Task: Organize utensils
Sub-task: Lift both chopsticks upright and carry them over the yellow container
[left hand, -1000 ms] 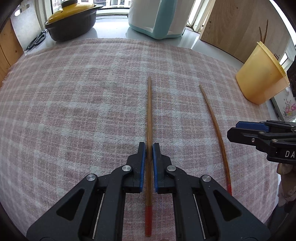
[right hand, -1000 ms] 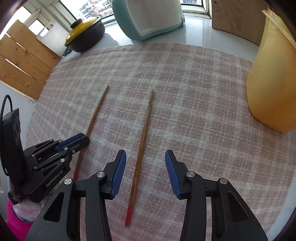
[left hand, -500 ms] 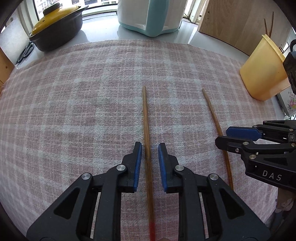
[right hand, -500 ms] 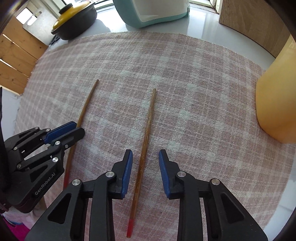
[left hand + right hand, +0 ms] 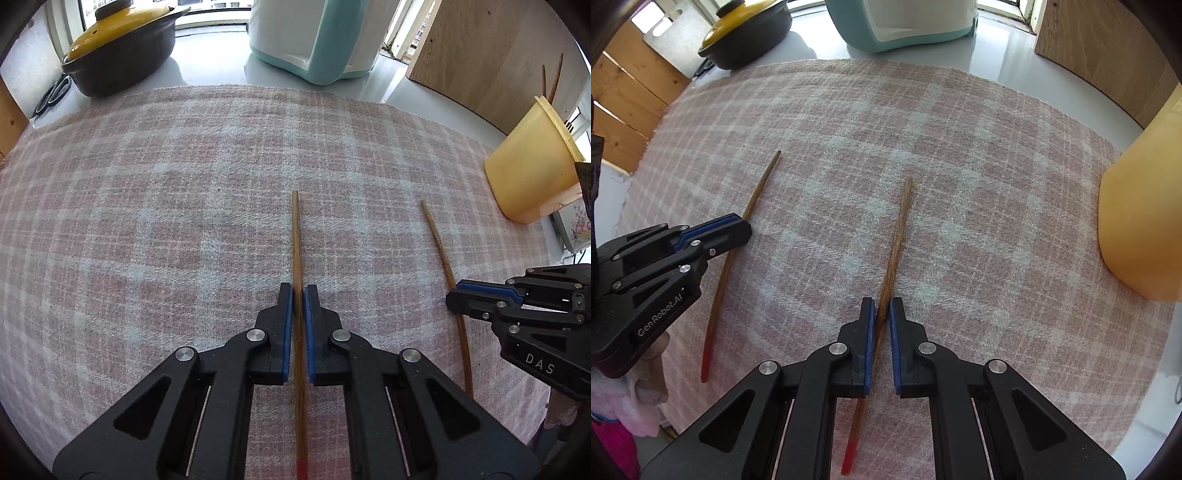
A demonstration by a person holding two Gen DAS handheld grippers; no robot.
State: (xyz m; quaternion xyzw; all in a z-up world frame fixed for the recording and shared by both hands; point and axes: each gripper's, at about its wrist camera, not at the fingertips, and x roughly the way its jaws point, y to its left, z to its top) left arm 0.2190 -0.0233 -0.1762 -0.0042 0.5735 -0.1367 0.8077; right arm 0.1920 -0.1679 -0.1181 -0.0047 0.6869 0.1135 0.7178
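Left gripper [image 5: 298, 325] clamped on a thin brown wooden chopstick with red tip [image 5: 297, 280], jaws just closed. Stick runs straight ahead between the pads, flat on the pink plaid cloth [image 5: 147, 221]. Right gripper [image 5: 882, 343] just closed on the second red-tipped wooden chopstick [image 5: 895, 243], probably gripped. Yellow plastic holder cup [image 5: 528, 173] lies ahead-right, nearer the right hand. Earlier, both pairs of jaws straddled the sticks apart.

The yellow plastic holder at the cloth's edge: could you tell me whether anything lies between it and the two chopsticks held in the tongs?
Nothing visible does. Only bare pink checked cloth lies between the yellow plastic holder and the wooden red-tipped chopstick in the right tongs. The left tongs grip the other chopstick farther off.
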